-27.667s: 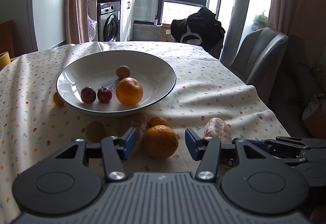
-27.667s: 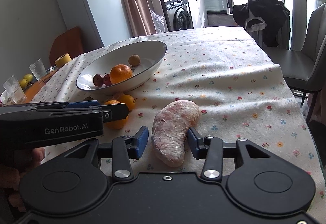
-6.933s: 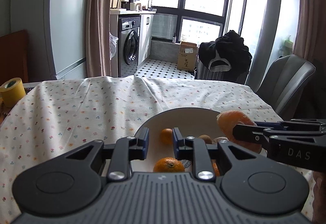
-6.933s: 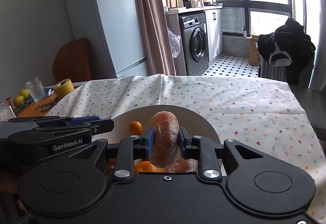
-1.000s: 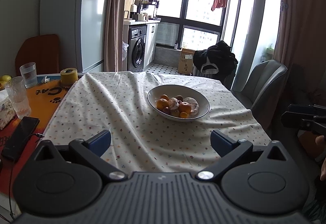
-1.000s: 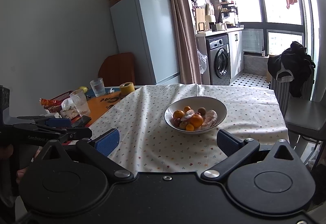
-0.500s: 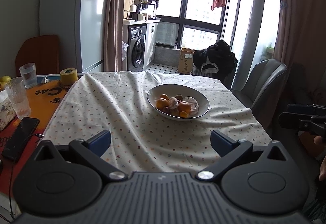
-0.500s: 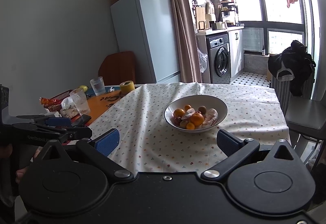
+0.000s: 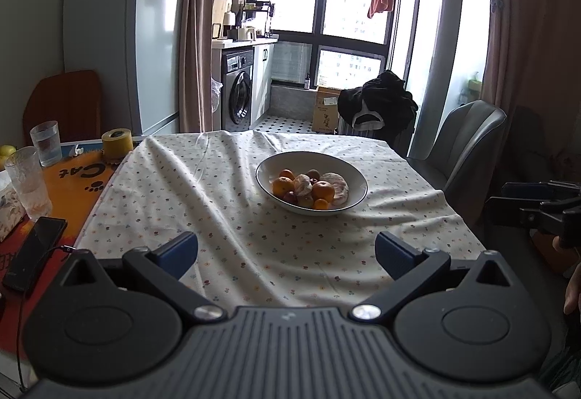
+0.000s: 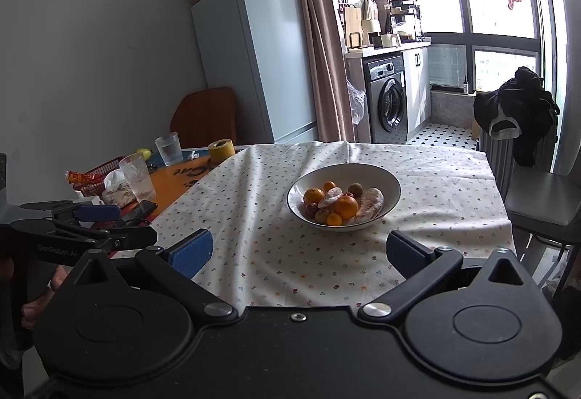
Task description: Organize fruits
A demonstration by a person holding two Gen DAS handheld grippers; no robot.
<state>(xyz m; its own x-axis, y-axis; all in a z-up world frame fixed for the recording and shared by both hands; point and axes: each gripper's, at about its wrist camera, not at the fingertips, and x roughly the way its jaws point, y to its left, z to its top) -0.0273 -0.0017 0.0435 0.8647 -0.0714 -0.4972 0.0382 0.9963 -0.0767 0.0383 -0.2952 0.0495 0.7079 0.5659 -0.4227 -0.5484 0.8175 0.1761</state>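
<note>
A white bowl (image 9: 354, 174) (image 10: 390, 181) stands on the flowered tablecloth (image 9: 232, 217) (image 10: 276, 246) and holds several fruits: oranges (image 9: 324, 191) (image 10: 345, 207), a pale pink oblong fruit (image 9: 337, 183) (image 10: 370, 203), small dark red fruits and a brown one. My left gripper (image 9: 287, 248) is open and empty, held back from the table's near edge. My right gripper (image 10: 299, 248) is open and empty too, well short of the bowl. Each gripper shows at the side of the other's view.
At the table's left are drinking glasses (image 9: 45, 143) (image 10: 138, 177), a yellow tape roll (image 9: 116, 143), a phone (image 9: 34, 253) and snack packets. A grey chair (image 9: 468, 152) stands at the right. A fridge, a washing machine and windows lie behind.
Since the oldest frames the fruits went from the cloth into the bowl. Both grippers let go and drew far back. Over the last second almost nothing moved.
</note>
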